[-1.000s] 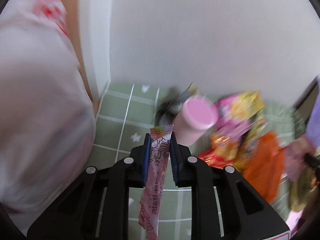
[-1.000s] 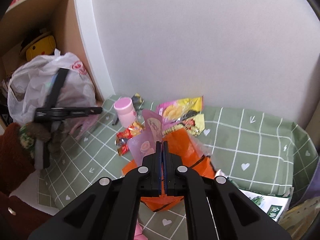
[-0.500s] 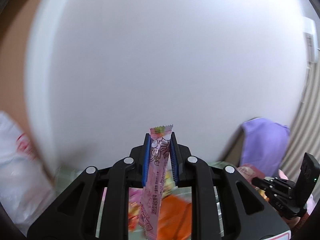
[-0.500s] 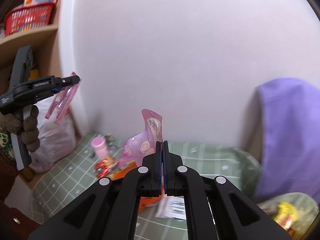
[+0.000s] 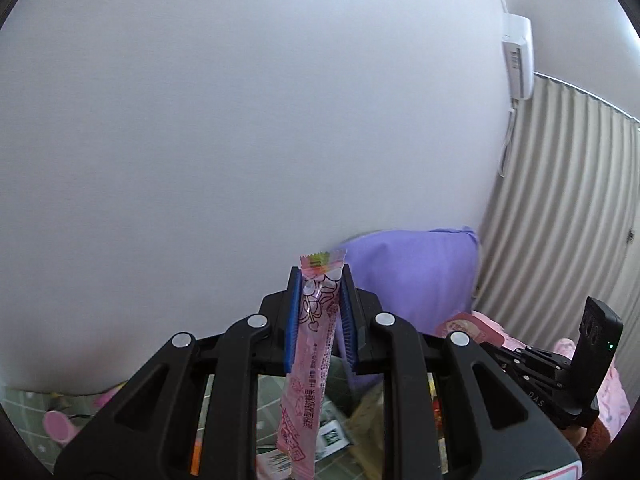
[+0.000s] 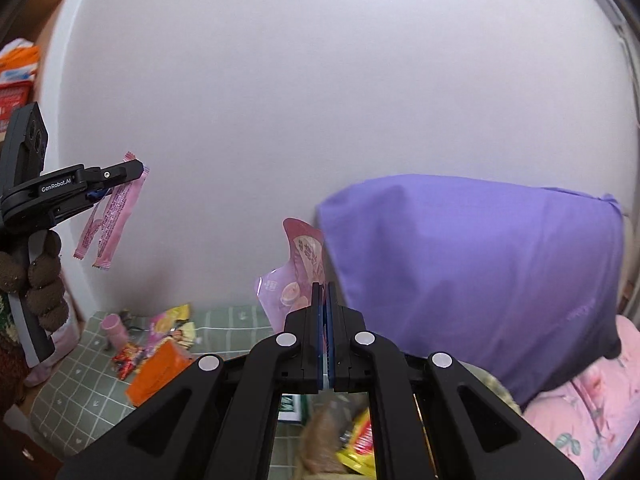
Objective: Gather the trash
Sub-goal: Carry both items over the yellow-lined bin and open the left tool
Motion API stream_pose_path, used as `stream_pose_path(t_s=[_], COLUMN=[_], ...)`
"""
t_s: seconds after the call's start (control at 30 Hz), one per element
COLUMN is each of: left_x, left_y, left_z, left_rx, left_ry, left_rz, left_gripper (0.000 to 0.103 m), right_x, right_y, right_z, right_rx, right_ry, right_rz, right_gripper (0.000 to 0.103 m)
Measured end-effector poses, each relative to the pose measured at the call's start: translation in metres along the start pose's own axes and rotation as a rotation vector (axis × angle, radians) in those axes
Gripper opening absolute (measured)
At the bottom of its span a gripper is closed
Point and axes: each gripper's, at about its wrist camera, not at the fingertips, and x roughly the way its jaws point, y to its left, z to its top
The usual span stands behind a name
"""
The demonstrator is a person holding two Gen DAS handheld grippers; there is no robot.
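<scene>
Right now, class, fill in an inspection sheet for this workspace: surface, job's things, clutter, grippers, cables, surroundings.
Surface: green checked cloth, partly littered.
Job's things: pink stick wrapper; pink pouch.
Clutter: orange packet, yellow wrapper, pink cup.
Grippers: left gripper shut on the stick wrapper; right gripper shut on the pouch.
Cables: white cord under the wall unit.
Surroundings: white wall, purple pillow, curtain.
</scene>
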Motion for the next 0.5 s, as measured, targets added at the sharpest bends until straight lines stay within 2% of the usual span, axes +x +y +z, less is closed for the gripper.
stream_pose_path(t_s=[0.2, 0.27, 0.5], left_x=[0.024, 0.033, 0.084], left_y=[-0.042, -0.050, -0.096], left_z=[-0.007, -0.011, -0.049], left_rx=[-0.019, -0.024, -0.040], left_ry=[0.038, 0.053, 0.171], left_rz=[-0.159, -0.192, -0.310], left_gripper=[0.018, 0.018, 0.018], right_x=[-0.023, -0.030, -0.049], right_y=[-0.035, -0.045, -0.078], right_z=[-0.012, -0.016, -0.031], right_rx=[0.031, 0.039, 0.078], right_ry=[0.019, 0.025, 0.050], right_rz=[-0.106, -0.134, -0.206], right_gripper=[0.004, 0.004, 0.004])
